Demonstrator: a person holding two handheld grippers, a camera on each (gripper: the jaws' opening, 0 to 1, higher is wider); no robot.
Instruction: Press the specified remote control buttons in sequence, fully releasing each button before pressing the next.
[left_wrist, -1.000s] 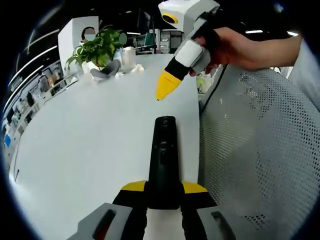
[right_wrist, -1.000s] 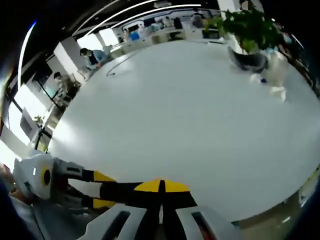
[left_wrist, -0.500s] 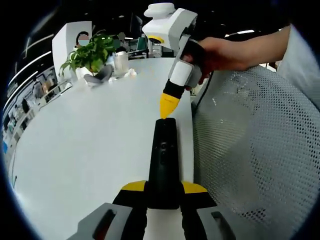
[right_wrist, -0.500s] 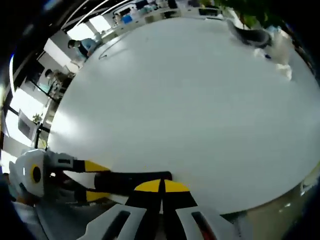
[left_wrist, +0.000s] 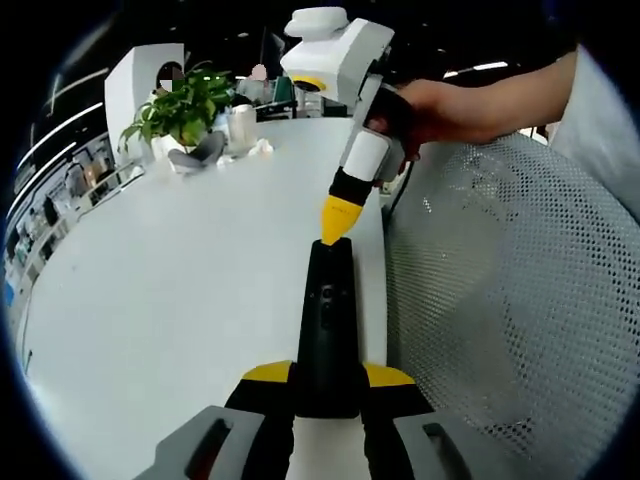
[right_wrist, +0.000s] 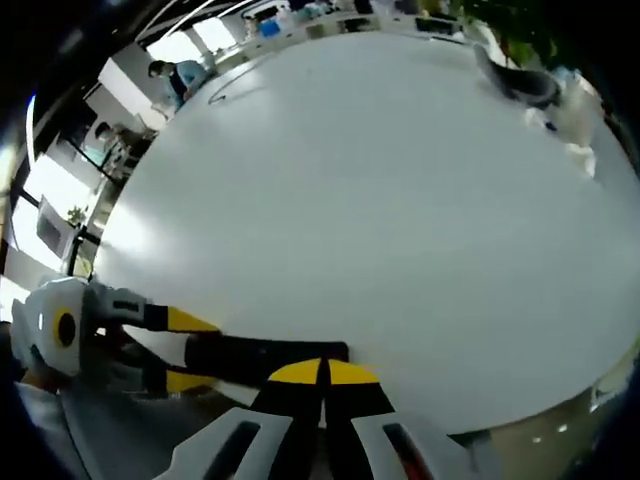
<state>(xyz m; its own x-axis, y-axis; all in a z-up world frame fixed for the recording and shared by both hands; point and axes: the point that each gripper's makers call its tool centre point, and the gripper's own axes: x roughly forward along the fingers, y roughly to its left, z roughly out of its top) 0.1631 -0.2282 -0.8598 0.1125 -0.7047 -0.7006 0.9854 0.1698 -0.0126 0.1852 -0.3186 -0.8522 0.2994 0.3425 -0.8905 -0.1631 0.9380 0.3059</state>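
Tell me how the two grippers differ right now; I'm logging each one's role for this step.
The left gripper is shut on the remote, holding it by its near end; the right gripper is shut on nothing. The left lies along the remote over the table; the right points down, its tip at the remote's far end. Both have yellow-tipped jaws.

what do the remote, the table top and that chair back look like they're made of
Remote: looks like matte black plastic, dull with little glare. Table top: smooth white, probably laminate, with a soft sheen; its true material is unclear. Chair back: pale mesh, judging by its regular pattern of small holes.
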